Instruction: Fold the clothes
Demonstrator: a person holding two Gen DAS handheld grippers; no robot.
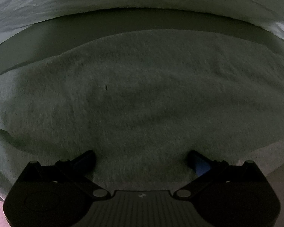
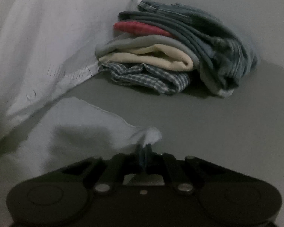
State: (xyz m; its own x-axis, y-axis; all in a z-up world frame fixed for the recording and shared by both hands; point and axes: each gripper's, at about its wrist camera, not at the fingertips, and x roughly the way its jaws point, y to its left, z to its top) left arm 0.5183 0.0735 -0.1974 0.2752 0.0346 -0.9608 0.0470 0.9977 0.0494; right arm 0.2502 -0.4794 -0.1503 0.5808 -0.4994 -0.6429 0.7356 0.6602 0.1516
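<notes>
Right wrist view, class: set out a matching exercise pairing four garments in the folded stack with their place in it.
Column 1:
1. checked shirt
2. cream garment
3. red garment
4. denim jeans

Column 2:
A. draped over the top and down the right side
B. at the bottom, on the grey surface
C. directly above the checked one
D. near the top, under the dark layers

Pairs: 1-B, 2-C, 3-D, 4-A
</notes>
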